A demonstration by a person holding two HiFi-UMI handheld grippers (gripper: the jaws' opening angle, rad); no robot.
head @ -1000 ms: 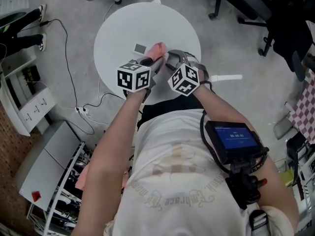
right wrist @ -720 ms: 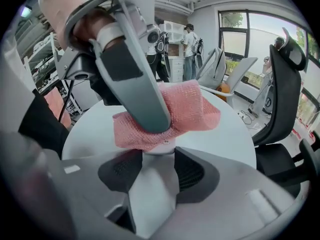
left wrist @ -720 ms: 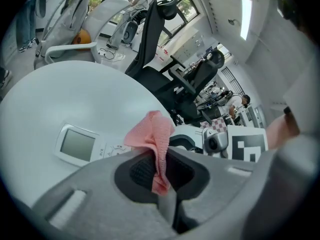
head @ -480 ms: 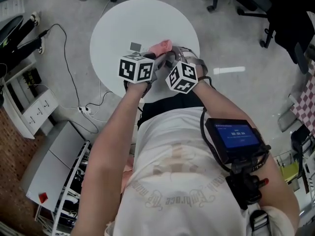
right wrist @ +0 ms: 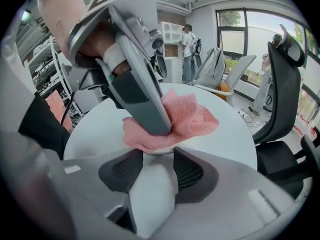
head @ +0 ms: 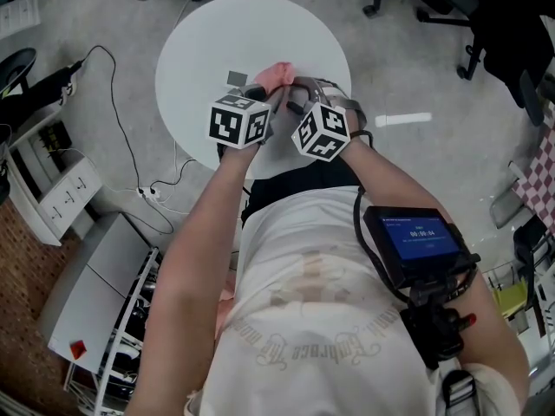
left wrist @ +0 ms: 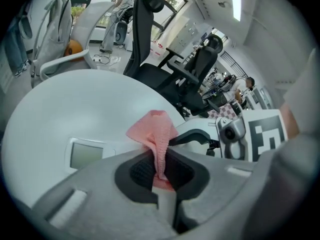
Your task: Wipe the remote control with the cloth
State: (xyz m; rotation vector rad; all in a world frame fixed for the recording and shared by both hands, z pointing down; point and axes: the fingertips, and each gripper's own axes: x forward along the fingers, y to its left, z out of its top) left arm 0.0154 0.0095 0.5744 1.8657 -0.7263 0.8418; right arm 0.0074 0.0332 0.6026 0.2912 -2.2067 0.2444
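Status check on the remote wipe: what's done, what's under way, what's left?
Done: both pickups. The left claw is shut on the pink knitted cloth, and the right claw grips the white plastic remote control over the round white table. In hand: the cloth is bunched against the remote's far end. Left: the stretch nearest the right claw shows bare, so more wiping looks needed.

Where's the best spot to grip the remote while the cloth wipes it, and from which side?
Probably the near end of the remote, across its narrow width, from the person's side, as the right gripper holds it now. Its body is slim, and the pink cloth in the left gripper lies over the far end.
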